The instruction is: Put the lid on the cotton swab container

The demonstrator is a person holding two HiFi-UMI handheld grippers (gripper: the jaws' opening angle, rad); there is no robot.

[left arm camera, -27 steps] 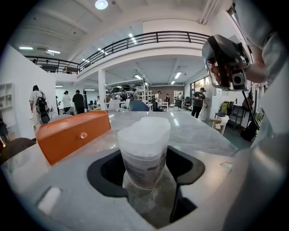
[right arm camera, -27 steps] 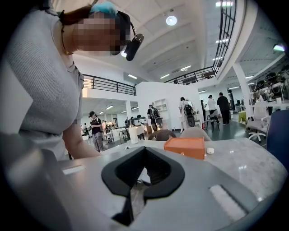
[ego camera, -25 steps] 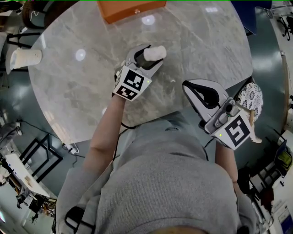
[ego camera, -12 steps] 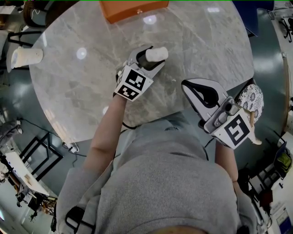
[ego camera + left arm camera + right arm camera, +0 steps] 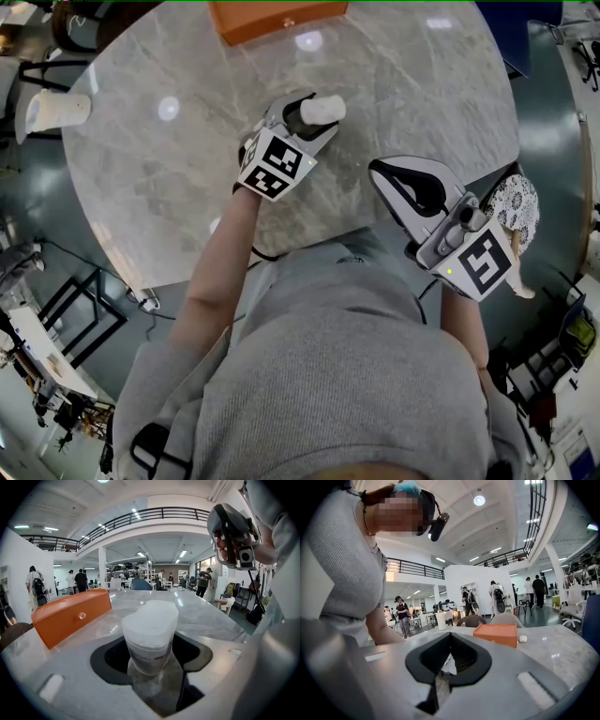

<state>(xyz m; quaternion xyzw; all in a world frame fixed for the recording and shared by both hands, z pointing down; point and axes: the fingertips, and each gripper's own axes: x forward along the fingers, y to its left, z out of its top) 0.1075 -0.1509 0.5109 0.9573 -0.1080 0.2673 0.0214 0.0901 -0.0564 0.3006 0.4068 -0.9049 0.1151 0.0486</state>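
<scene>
The cotton swab container (image 5: 150, 639) is a translucent white tub with a printed band, and a frosted lid (image 5: 151, 613) sits on its top. My left gripper (image 5: 300, 116) is shut on the container's sides and holds it just over the middle of the round marble table (image 5: 169, 187). In the head view the container (image 5: 321, 109) sticks out past the left jaws, lid end pointing away from the person. My right gripper (image 5: 380, 174) hovers over the table's near edge, to the right of the left one. Its jaws are shut with nothing between them (image 5: 447, 660).
An orange box (image 5: 277, 19) lies at the table's far edge, and shows in both gripper views (image 5: 70, 616) (image 5: 497, 633). A white cup (image 5: 56, 111) stands off the table's left side. A patterned chair seat (image 5: 511, 202) is at the right. People stand in the hall beyond.
</scene>
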